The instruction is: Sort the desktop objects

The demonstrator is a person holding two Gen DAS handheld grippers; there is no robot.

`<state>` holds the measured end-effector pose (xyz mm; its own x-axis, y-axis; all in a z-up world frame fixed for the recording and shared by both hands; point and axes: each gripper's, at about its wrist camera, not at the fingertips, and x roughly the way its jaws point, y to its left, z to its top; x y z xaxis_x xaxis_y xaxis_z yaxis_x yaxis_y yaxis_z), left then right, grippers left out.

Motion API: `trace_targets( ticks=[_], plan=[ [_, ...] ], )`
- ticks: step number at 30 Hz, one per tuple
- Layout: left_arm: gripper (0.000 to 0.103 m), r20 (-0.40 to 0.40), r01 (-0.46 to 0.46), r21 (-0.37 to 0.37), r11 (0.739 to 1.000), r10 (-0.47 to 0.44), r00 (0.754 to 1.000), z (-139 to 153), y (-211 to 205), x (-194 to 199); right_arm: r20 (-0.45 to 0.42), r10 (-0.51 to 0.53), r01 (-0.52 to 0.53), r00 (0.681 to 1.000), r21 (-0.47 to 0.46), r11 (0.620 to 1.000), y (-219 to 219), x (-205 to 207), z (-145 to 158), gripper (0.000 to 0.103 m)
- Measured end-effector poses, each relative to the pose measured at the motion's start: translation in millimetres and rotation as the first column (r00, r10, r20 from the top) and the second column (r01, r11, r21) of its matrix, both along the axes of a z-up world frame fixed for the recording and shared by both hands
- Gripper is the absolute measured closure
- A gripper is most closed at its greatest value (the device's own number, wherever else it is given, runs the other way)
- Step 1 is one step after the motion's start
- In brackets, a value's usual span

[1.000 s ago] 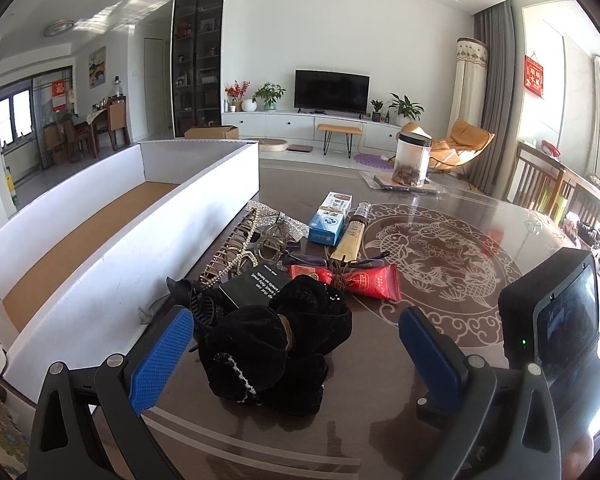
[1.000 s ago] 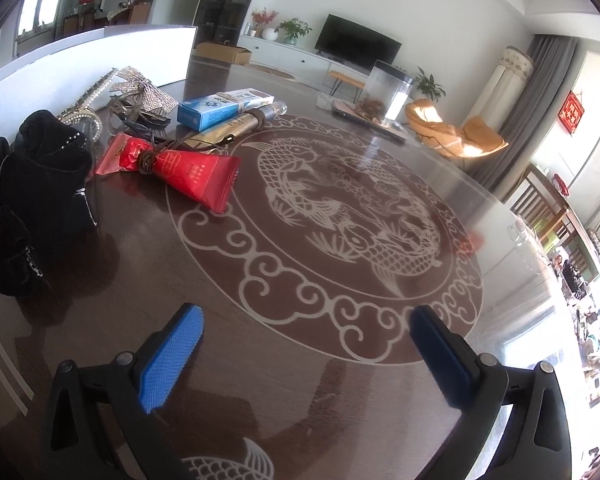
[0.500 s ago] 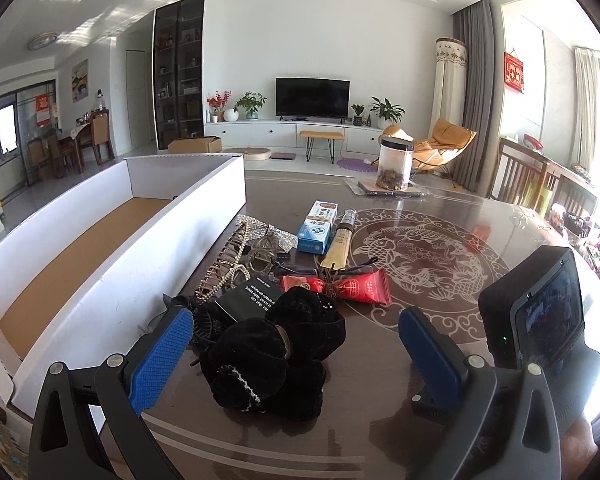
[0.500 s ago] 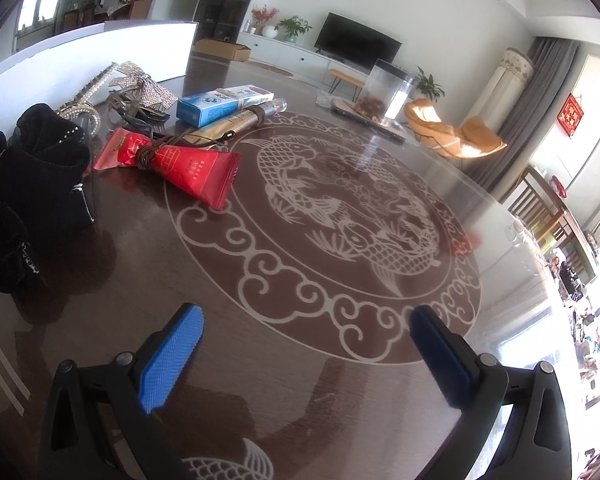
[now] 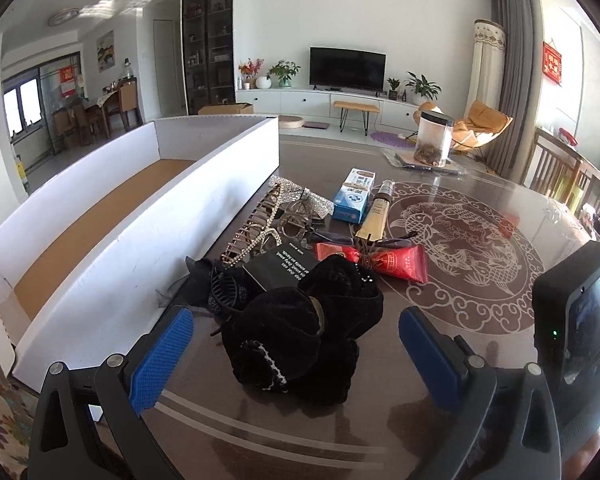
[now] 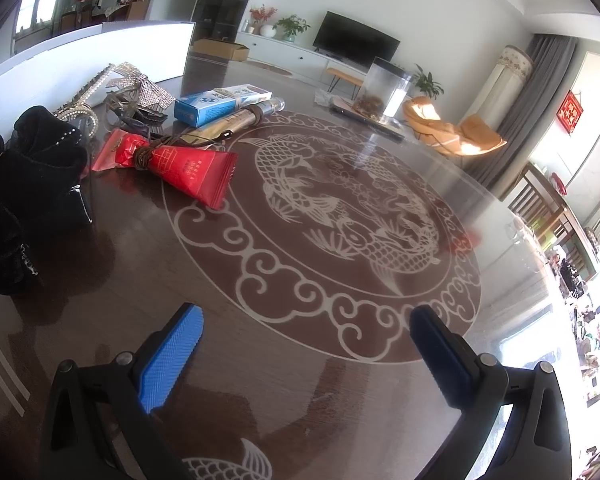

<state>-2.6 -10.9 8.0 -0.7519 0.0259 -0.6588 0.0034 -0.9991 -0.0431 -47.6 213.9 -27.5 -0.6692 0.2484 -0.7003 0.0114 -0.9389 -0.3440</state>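
A pile of small objects lies on the dark table: a black velvet scrunchie (image 5: 300, 328), a black box (image 5: 285, 265), a red tube (image 5: 380, 262), a gold bottle (image 5: 374, 216), a blue-white box (image 5: 354, 195) and rhinestone hair pieces (image 5: 260, 224). My left gripper (image 5: 296, 354) is open, its blue fingers either side of the scrunchie, just short of it. My right gripper (image 6: 306, 354) is open and empty above bare table; the red tube (image 6: 180, 164), the blue-white box (image 6: 216, 104) and the scrunchie (image 6: 24, 184) lie ahead to its left.
A long white box with a brown floor (image 5: 120, 216) stands along the table's left side. A clear jar (image 5: 434, 138) stands on a mat at the far edge. The right gripper's camera body (image 5: 576, 312) is at the right of the left wrist view. Chairs stand beyond the table's right edge.
The left gripper has pulled back and risen slightly, so the pile looks a little farther. The right gripper has barely moved. Both stay open.
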Motion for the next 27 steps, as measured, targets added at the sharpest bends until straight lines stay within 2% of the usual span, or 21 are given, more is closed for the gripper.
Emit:
trace_targets(
  ticks=[5, 8, 12, 15, 18, 22, 27],
  plan=[
    [0.000, 0.210, -0.078, 0.062, 0.995, 0.063, 0.976, -37, -18, -31, -0.007, 0.006, -0.006, 1.000, -0.007, 1.000, 0, 1, 1, 0.000],
    [0.000, 0.259, -0.087, 0.088, 0.992, 0.062, 0.964, -50, -19, -38, -0.018, 0.003, -0.004, 1.000, -0.026, 1.000, 3, 2, 3, 0.000],
    [0.000, 0.268, -0.072, 0.100, 0.992, 0.043, 0.963, -54, -15, -44, -0.022, 0.001, -0.002, 1.000, -0.047, 0.999, 6, 2, 4, 0.000],
    [0.000, 0.279, 0.004, 0.065, 0.998, -0.022, 0.960, -56, 1, -49, -0.039, 0.003, -0.006, 0.999, -0.065, 0.998, 8, 5, 7, 0.000],
    [0.000, 0.271, 0.052, 0.009, 0.999, -0.052, 0.961, -54, 15, -45, -0.075, -0.015, 0.006, 0.997, -0.122, 0.992, 17, 9, 13, 0.000],
    [0.000, 0.244, 0.065, -0.007, 0.998, -0.061, 0.968, -50, 22, -40, -0.054, -0.053, 0.041, 0.997, -0.203, 0.978, 32, 6, 13, 0.000],
    [0.000, 0.228, 0.067, -0.010, 0.998, -0.063, 0.972, -47, 23, -37, -0.050, -0.053, 0.042, 0.997, -0.197, 0.979, 30, 5, 12, 0.000]
  ],
)
